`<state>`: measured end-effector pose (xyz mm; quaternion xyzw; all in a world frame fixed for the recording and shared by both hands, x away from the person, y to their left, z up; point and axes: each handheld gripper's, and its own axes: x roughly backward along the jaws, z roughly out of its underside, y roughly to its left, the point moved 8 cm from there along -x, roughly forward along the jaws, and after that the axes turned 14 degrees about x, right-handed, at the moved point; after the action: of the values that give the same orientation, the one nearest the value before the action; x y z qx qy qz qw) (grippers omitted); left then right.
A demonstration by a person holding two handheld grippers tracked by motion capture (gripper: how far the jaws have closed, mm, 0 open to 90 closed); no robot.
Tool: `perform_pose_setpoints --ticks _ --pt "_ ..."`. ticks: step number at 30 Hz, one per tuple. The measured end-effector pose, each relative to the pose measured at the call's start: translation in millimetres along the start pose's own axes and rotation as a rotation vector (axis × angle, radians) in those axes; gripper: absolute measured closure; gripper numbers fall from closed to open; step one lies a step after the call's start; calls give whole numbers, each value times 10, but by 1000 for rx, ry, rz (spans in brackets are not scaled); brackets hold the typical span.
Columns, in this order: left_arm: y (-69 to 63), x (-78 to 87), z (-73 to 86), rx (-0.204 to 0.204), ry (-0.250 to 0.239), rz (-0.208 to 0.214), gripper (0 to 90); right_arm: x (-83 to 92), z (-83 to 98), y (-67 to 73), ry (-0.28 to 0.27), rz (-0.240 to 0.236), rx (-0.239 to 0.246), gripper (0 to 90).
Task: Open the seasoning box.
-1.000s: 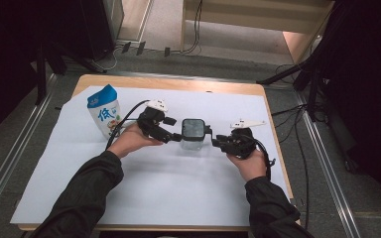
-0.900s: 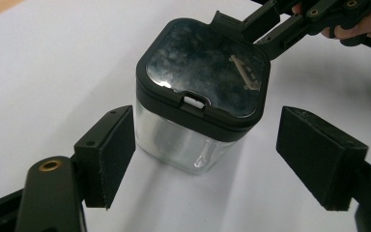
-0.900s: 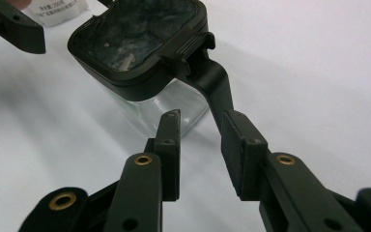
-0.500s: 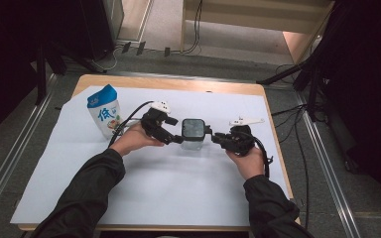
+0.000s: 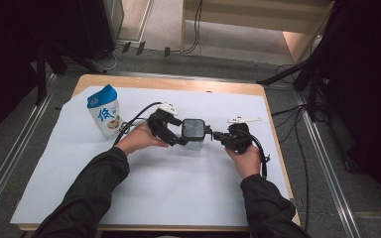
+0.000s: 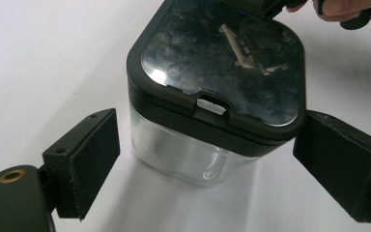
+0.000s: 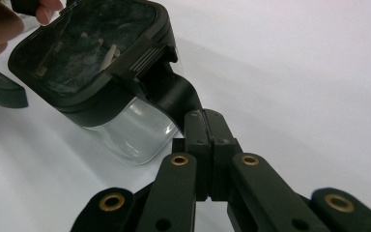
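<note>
A small clear container (image 5: 193, 141) with a dark, glossy lid (image 5: 193, 129) stands near the middle of a white sheet (image 5: 144, 183) spread over a wooden table (image 5: 178, 84), and everything else is placed around it. To the container's left, the person's left hand (image 5: 139, 139) brings in the left gripper (image 5: 174, 140); in the left gripper view its jaws stand spread wide, one padded face on either side of the container's clear body (image 6: 183, 154), neither pad touching the glass. To the container's right, the right hand (image 5: 245, 158) holds the right gripper (image 5: 214, 134), whose jaws are pressed together on a dark tab (image 7: 176, 94) that projects from the lid's ribbed hinge edge; the right gripper view shows the two fingers (image 7: 207, 140) meeting flat at that tab. The lid sits down on the container, with a small pale latch (image 6: 211, 104) showing at the rim on the side facing the left gripper. Reflections of overhead fittings mark the lid's shiny top. Well to the left of the container, beyond the left hand, a white pouch with a blue top (image 5: 105, 111) stands upright on the sheet. A black cable (image 5: 134, 121) curves from the left gripper toward that pouch. Both forearms are in dark sleeves (image 5: 94, 193), reaching toward the container from the table's near edge.
</note>
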<state>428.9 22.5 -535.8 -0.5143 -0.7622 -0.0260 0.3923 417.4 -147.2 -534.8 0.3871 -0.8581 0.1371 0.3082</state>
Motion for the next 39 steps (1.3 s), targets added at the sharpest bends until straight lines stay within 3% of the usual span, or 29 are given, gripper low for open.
perform_pose_setpoints --ticks 6,11,18,39 --pt "-24 -50 -24 -15 -18 12 133 -4 -2 -3 1 4 2 900" --pt "-34 -51 -35 -26 -19 -2 137 -7 -1 -1 5 8 0 900" --pt "-51 4 -59 -19 -33 13 148 -13 -5 -4 4 11 1 900" --pt "-114 167 -156 -28 -38 -1 182 -8 -15 -1 3 12 6 900"
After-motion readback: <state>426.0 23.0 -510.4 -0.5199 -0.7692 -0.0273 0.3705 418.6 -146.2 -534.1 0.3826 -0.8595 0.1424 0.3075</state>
